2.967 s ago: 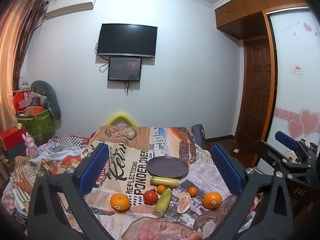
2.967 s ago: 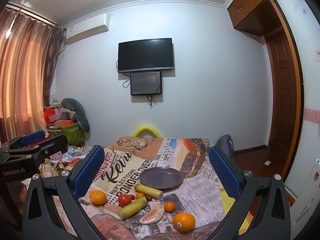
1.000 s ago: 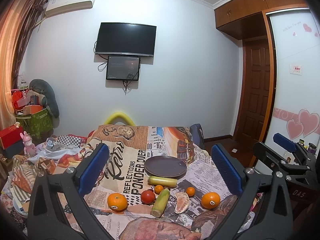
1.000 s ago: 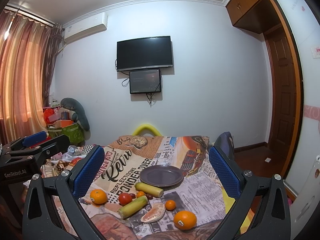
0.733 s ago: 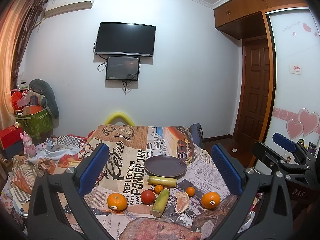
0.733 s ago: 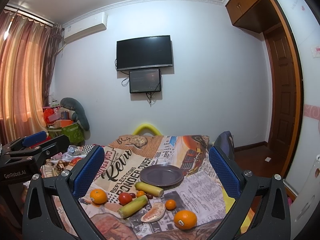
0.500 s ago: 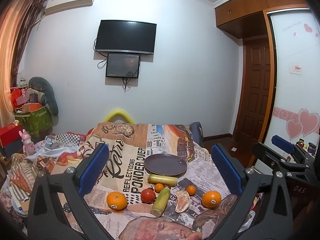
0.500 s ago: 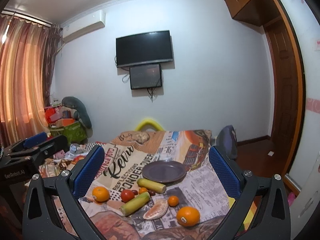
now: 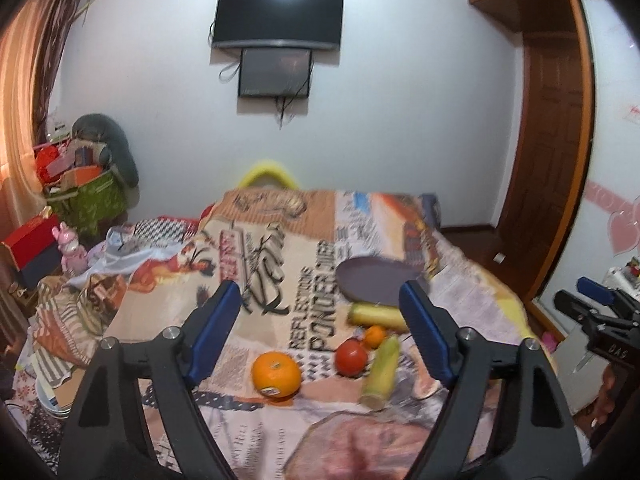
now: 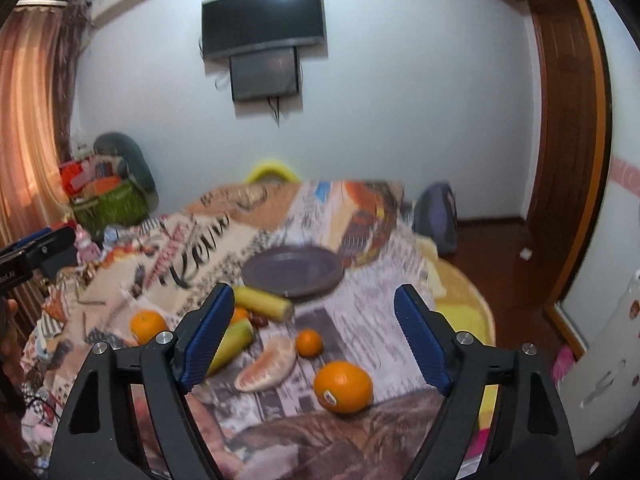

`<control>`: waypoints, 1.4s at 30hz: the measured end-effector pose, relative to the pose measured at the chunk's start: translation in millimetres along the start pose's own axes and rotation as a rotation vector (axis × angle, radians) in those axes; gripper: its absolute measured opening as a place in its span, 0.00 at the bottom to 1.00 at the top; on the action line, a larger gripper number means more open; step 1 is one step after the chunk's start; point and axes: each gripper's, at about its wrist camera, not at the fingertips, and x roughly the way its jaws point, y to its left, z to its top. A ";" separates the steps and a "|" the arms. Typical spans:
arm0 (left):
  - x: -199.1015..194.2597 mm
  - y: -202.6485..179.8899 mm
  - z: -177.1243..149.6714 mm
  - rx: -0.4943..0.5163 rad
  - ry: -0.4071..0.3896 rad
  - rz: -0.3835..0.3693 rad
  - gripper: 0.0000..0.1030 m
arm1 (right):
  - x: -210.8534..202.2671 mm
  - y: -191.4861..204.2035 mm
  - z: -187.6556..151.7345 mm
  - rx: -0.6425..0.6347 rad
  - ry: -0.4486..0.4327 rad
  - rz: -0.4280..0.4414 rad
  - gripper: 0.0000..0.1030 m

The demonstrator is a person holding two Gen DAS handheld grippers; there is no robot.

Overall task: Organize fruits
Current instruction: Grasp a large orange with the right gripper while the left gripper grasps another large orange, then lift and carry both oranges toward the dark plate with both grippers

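Lying loose on the printed tablecloth [image 9: 280, 264], the fruit is in a cluster just in front of the dark plate [image 10: 294, 270], which holds nothing. Left wrist view: a large orange [image 9: 276, 374] nearest, a tomato [image 9: 351, 357] to its right, a small tangerine [image 9: 375, 336] behind that, two yellow-green corn cobs [image 9: 382, 372], one lying against the plate's near rim. Right wrist view: a second large orange [image 10: 343, 387] nearest, a grapefruit wedge [image 10: 267, 363] and another small tangerine [image 10: 309, 343] beside it.

Left gripper [image 9: 322, 334]: jaws closing, nothing between the pads, not touching any fruit. Right gripper [image 10: 312, 334]: jaws closing too, likewise empty; the large orange sits below the gap, apart from the pads.

Against half a second ago: both sets of blue pads stand visibly closer together, both cameras tilt further down, the fruit looks larger and nearer, and the frames are motion-blurred. Fruit and plate positions are unchanged on the cloth.
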 end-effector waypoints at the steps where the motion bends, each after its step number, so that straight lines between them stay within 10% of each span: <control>1: 8.4 4.5 -3.3 0.002 0.023 0.008 0.76 | 2.9 -1.1 -1.7 0.002 0.018 0.001 0.76; 23: 145.0 54.8 -79.0 -0.051 0.444 0.008 0.76 | 100.1 -36.6 -61.1 0.062 0.407 -0.025 0.81; 36: 183.4 55.2 -95.2 -0.070 0.508 -0.009 0.64 | 126.6 -32.5 -74.3 0.067 0.482 0.020 0.80; 42: 184.2 55.3 -95.1 -0.077 0.500 -0.008 0.63 | 128.9 -32.5 -74.5 0.053 0.486 0.020 0.64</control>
